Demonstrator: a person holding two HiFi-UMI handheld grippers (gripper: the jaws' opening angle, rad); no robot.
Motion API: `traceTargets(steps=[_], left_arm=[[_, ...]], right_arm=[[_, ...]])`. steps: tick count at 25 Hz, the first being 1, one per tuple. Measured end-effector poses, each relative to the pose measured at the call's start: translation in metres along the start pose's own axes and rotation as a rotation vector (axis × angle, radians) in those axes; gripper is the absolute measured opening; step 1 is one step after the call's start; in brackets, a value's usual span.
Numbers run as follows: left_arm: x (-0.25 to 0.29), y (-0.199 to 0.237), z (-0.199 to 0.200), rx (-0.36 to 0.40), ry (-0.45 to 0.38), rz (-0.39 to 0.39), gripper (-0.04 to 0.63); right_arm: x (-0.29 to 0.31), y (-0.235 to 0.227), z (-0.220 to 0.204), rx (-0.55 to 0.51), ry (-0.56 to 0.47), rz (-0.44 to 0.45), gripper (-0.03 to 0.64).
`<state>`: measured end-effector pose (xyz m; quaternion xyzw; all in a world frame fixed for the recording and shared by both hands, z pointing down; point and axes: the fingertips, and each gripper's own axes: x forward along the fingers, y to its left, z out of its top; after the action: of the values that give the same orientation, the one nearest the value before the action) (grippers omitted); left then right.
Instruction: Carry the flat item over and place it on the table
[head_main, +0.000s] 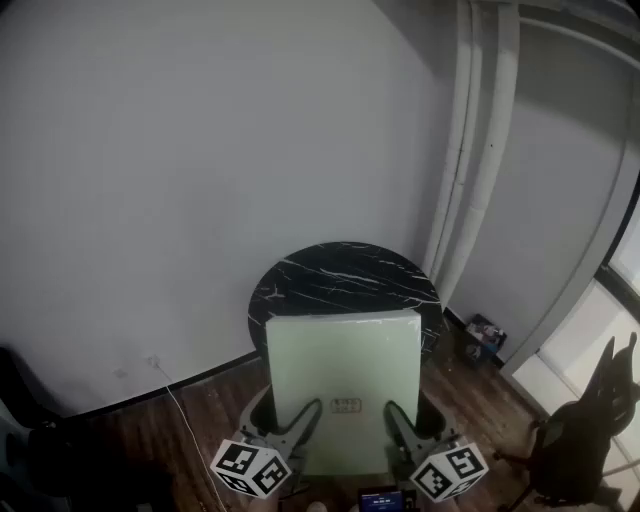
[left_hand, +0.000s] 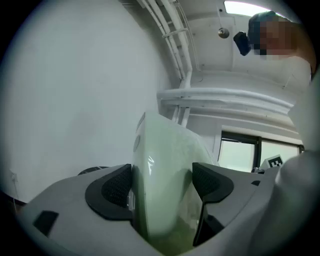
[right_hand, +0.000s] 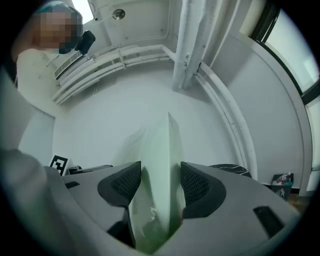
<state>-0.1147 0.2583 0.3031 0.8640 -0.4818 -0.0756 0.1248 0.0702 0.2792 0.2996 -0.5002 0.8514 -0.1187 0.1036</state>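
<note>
**benchrat:** Fingers (left_hand: 116, 187) on the left gripper (left_hand: 162, 186) were clamped on the flat item (left_hand: 161, 150), a pale green panel that filled the gap from pad to pad. Same deal on the right gripper (right_hand: 160, 186). Both pads pressed on the panel's faces, and the jaws stood only as wide as the slab is thick.

**mossy_k:** So where was the panel compared to the table?

**benchrat:** In the head view it ran straight out ahead of the fingers, away from the person. Both grippers had its near edge, one on each side of a small label (head_main: 345, 405). The far edge overlapped the near part of the round black marble table (head_main: 340, 268). I couldn't tell whether it was hovering over the top or already touching it.

**mossy_k:** Was either hand closer in?

**benchrat:** Nope, they were side by side and about the same way off the table. The panel looked close to square, so there wasn't much of a long axis. What mattered was that all of it lay on the table side of the fingers. My guess is the next move called for both hands going forward and down together. That table didn't look much wider than the panel, so set it down off-centre and a corner hangs over the rim.
</note>
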Motion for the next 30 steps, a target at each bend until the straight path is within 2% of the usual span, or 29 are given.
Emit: traceTargets(steps=[12, 22, 30], left_arm=[[-0.014, -0.007, -0.011, -0.017, 0.016, 0.024, 0.373], [-0.008, -0.023, -0.02, -0.02, 0.022, 0.029, 0.373], [0.012, -0.021, -0.024, -0.012, 0.026, 0.023, 0.373]], right_arm=[[-0.013, 0.002, -0.009, 0.017, 0.028, 0.011, 0.225], [-0.026, -0.015, -0.009, 0.048, 0.03, 0.02, 0.225], [-0.017, -0.032, -0.009, 0.063, 0.021, 0.016, 0.225]])
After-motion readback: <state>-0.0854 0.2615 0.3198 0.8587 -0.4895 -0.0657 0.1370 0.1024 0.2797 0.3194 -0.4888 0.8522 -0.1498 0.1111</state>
